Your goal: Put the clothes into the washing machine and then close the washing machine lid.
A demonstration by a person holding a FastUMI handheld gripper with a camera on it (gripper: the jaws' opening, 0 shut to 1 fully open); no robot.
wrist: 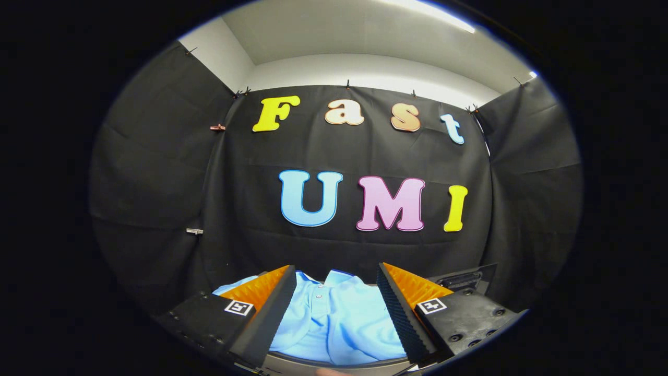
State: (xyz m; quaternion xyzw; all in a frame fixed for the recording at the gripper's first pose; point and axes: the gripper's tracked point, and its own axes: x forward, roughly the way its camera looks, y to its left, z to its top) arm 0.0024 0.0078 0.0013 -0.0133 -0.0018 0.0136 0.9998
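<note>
The gripper (336, 308), its fingers spread wide and empty, hangs above a blue shirt (334, 324) lying bunched between and just ahead of them. A good pick likely means dropping straight onto the thick folds near the collar before closing.

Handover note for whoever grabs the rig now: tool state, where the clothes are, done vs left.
Tool: open, fingers spread, pressing on nothing.
Clothes: a light blue shirt lies between and just beyond the fingers, collar and buttons up. A curved rim shows under it; whether that belongs to the washing machine is unclear.
Done: nothing I can confirm.
Left: probably grasp the shirt, get it into the machine, close the lid.
</note>
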